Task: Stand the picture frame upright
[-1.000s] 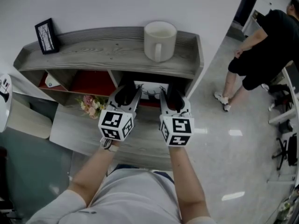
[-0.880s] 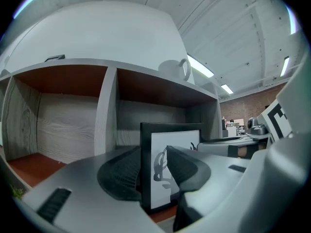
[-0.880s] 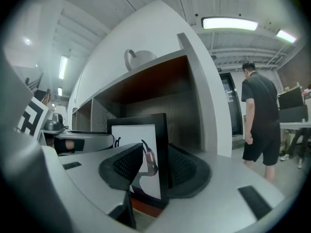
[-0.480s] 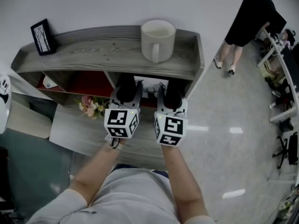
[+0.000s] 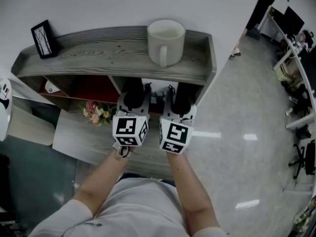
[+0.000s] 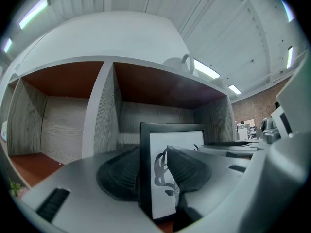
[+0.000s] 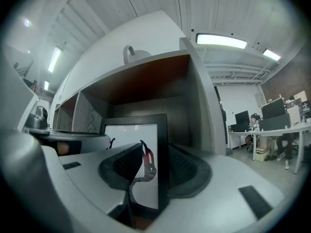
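Note:
The black picture frame (image 5: pixel 157 90) with a white print stands upright in the lower right compartment of the grey wooden shelf (image 5: pixel 98 53). My left gripper (image 5: pixel 136 89) and right gripper (image 5: pixel 175 90) point into that compartment side by side. In the left gripper view the frame (image 6: pixel 177 140) faces me, its left border showing between the spread jaws of the left gripper (image 6: pixel 154 165). The right gripper view has the frame (image 7: pixel 131 140) with its right border between the jaws of the right gripper (image 7: pixel 156 168). Neither gripper's pads press on the frame, and the right jaws are still widening.
A big white mug (image 5: pixel 167 41) and a small black framed print (image 5: pixel 42 38) stand on the shelf top. Pink flowers (image 5: pixel 96 112) lie on the low ledge at the left. Shiny floor and office desks (image 5: pixel 296 58) lie to the right.
Both grippers have drawn back a little from the compartment and closer together. The frame stays standing. The person at the right has walked out of view.

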{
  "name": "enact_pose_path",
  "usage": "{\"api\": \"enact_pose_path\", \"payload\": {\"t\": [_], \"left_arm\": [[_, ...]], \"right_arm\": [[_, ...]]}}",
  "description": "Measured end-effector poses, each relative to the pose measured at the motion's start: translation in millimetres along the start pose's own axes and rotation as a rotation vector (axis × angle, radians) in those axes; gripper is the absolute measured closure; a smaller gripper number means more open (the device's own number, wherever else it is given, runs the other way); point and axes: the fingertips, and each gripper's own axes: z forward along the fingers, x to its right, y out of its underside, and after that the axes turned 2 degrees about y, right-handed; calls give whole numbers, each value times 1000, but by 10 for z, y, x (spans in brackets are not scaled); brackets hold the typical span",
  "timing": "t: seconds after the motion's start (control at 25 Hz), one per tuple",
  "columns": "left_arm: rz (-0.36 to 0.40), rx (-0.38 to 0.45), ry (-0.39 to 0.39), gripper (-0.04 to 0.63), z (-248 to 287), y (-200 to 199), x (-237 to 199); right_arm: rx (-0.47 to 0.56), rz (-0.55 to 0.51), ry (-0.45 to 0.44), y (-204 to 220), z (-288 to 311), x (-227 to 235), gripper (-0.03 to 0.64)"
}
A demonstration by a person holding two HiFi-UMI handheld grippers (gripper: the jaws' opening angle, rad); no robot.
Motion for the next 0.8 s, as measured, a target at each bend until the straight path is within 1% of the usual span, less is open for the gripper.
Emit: {"api": "enact_pose_path", "payload": {"t": [0.2, 0.44, 0.56, 0.68, 0.8], "left_arm": [[7, 19, -11, 437, -2, 1, 4], [-40, 52, -3, 437, -14, -20, -17], [-48, 56, 3, 437, -7, -20, -11], [-29, 48, -9, 436, 24, -13, 6], [0, 43, -31, 437, 63, -1, -3]], "right_arm": [[4, -16, -1, -3, -10, -12, 463], [42, 6, -25, -13, -17, -13, 460], [62, 8, -16, 2, -33, 6, 460], [72, -2, 18, -23, -36, 17, 460], [60, -36, 22, -15, -37, -3, 456]]}}
